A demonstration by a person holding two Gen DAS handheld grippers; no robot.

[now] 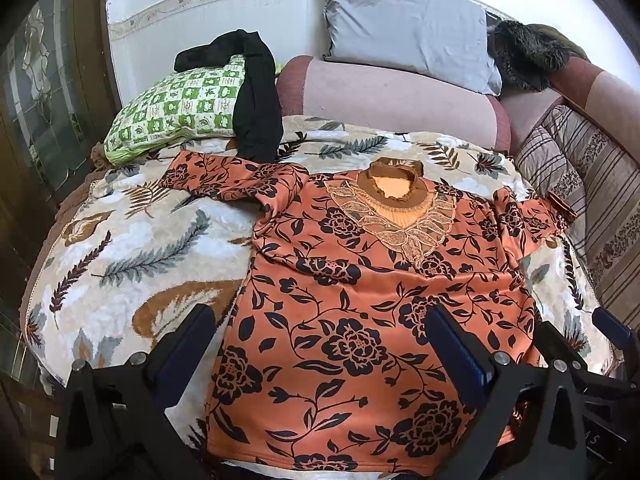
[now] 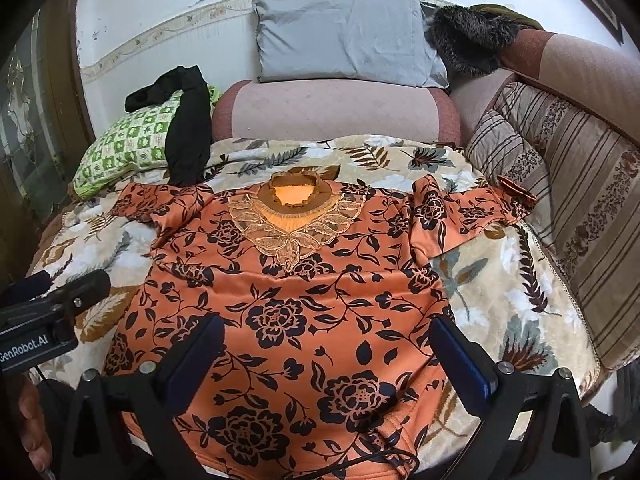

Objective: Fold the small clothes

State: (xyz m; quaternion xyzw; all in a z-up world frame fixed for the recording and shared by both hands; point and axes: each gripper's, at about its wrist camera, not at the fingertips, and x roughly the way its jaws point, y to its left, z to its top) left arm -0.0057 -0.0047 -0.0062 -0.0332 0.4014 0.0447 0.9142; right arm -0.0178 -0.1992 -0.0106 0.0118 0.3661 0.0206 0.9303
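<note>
Lengthwise, orange floral top (image 1: pixel 360 320) flat on blanket (image 1: pixel 132 248), collar away, hem toward both spread, empty tongs (image 1: pixel 320 340) (image 2: pixel 328 356).

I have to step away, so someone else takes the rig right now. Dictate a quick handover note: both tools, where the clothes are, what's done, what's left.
Left tool: open, holding nothing, over the near left part of the orange top.
Right tool: open, holding nothing, over the top's near right part.
The top lies face up on the blanket, collar at the far end, both sleeves spread out.
A black garment is draped over the green pillow.
Done: top laid out. Left: every fold, then probably the black garment.
</note>
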